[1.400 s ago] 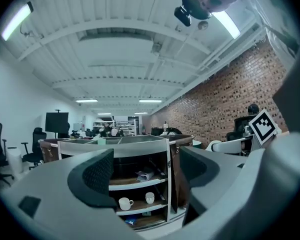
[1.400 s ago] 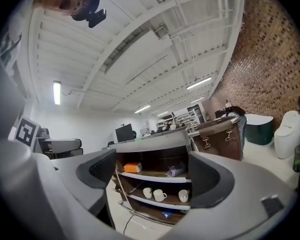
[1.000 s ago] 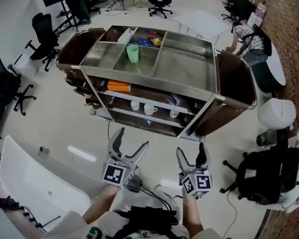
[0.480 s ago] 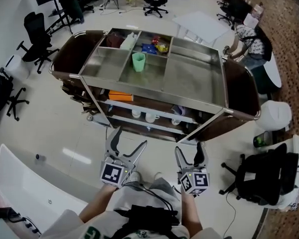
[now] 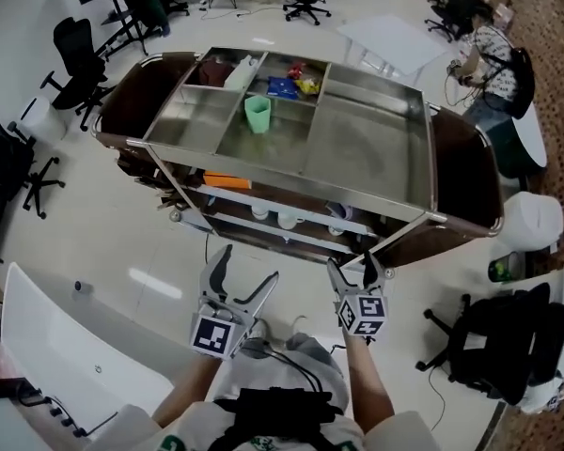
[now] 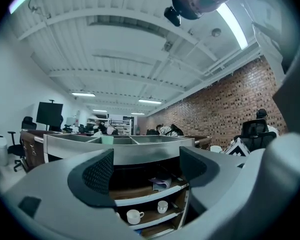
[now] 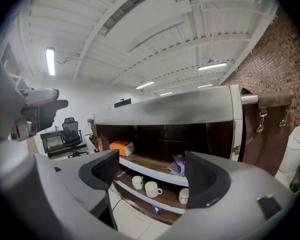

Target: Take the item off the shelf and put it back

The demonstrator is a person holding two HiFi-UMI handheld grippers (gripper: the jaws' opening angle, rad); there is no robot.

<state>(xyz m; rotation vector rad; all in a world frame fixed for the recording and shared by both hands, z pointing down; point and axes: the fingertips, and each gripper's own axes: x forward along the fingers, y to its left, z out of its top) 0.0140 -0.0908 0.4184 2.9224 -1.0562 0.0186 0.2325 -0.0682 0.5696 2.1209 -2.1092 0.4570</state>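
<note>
A cart with a steel top (image 5: 367,148) stands in front of me, its open shelves facing me. On the shelves I see an orange box (image 5: 227,181) (image 7: 122,148), a folded purple item (image 7: 178,165) (image 6: 160,183) and three white cups (image 5: 287,220) (image 7: 151,188) (image 6: 135,216). My left gripper (image 5: 251,263) (image 6: 146,169) is open and empty, short of the shelves. My right gripper (image 5: 351,263) (image 7: 152,176) is open too, close to the cart's front edge. Its jaws have just been closing slightly, with nothing between them.
A green cup (image 5: 257,114) and snack packets (image 5: 291,85) sit in the cart's top compartments. Office chairs (image 5: 75,59) stand at the left, a white table (image 5: 56,346) at the lower left, a black chair with a bag (image 5: 489,341) and a white bin (image 5: 531,222) at the right.
My right gripper has moved forward and down towards the cart's shelves. My left gripper has come forward a little. Both stay empty.
</note>
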